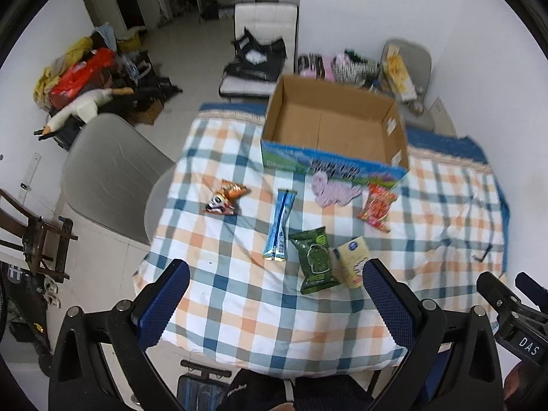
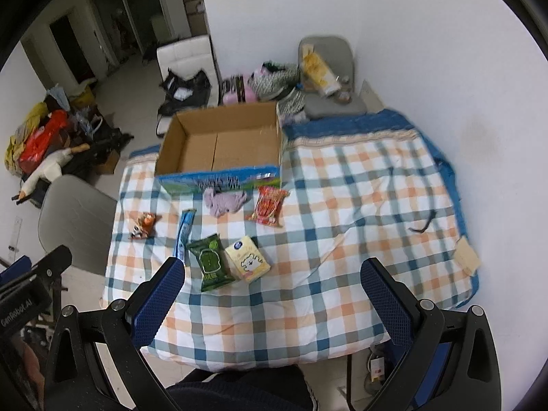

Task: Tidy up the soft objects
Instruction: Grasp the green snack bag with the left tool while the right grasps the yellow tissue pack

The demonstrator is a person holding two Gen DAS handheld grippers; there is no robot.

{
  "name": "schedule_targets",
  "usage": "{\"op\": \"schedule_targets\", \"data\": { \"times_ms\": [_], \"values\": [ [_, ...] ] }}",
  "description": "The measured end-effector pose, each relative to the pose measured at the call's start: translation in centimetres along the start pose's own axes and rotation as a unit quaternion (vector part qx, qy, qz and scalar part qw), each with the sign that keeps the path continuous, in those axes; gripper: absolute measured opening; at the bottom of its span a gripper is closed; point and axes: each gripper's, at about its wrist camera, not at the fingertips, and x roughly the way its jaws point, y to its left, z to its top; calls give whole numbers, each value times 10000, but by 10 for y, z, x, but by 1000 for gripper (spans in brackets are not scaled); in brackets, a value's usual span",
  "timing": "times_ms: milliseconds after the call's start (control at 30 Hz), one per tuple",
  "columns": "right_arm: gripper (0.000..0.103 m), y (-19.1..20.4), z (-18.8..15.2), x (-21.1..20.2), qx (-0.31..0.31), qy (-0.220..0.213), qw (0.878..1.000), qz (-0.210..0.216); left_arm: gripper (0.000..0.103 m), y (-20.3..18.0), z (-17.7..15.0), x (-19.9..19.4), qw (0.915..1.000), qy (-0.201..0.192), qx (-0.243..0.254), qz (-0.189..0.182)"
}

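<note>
Both tongs, left & right, hung wide open w/ nothing held, above the tabletop near edge. Risk, IMO: slick green wipes pack touching yellow tissue pack, so a grab could drag both. Pink cloth lay vs. the cardboard box; box was empty inside.

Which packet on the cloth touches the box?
None of the packets clearly; the lilac cloth lies against the box front. Red packet sits nearest.
</note>
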Motion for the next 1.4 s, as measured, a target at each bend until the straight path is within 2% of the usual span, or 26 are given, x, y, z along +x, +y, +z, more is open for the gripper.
{"op": "schedule_targets", "data": {
  "times_ms": [267,433,567,700,733,767,800,900,1000,1067,1100,1167,1300,1333,1400],
  "values": [
    [103,14,3,155,-354,946,9948,148,103,-7,2,130,9947,1014,-27,-134],
    [103,38,-6,266,-740,1591,9844,107,103,-5,-3,186,9900,1402,-108,-134],
    [101,50,-16,332,-896,2008,9753,220,100,-2,-9,225,9846,1734,-196,-122],
    [100,63,-25,378,-1009,2405,9645,418,100,-4,-15,247,9798,1967,-262,-262],
    [96,65,-28,391,-1005,2554,9603,504,100,-6,-16,251,9788,2012,-267,-281],
    [92,67,-30,400,-1011,2659,9572,538,100,-9,-18,255,9775,2066,-262,-336],
    [75,69,-34,410,-1026,2787,9531,576,100,-13,-20,258,9763,2112,-253,-398],
    [74,59,-34,417,-678,2820,9555,539,100,-29,-24,269,9730,2235,-169,-547],
    [73,33,-31,417,-149,2759,9608,230,98,-46,-26,287,9691,2372,-115,-664],
    [73,19,-32,422,106,2833,9588,180,81,-56,-28,304,9663,2503,-50,-599],
    [73,15,-33,426,185,2896,9567,233,76,-60,-30,312,9646,2577,2,-554],
    [75,9,-36,438,349,3059,9504,443,60,-67,-35,327,9620,2695,112,-410],
    [77,6,-36,447,327,3137,9473,556,47,-70,-45,332,9657,2578,256,-191],
    [77,4,-34,446,264,3187,9460,531,42,-70,-46,329,9667,2537,267,-181],
    [77,4,-34,444,228,3272,9434,501,38,-71,-50,324,9686,2466,276,-135]
  ]
}}
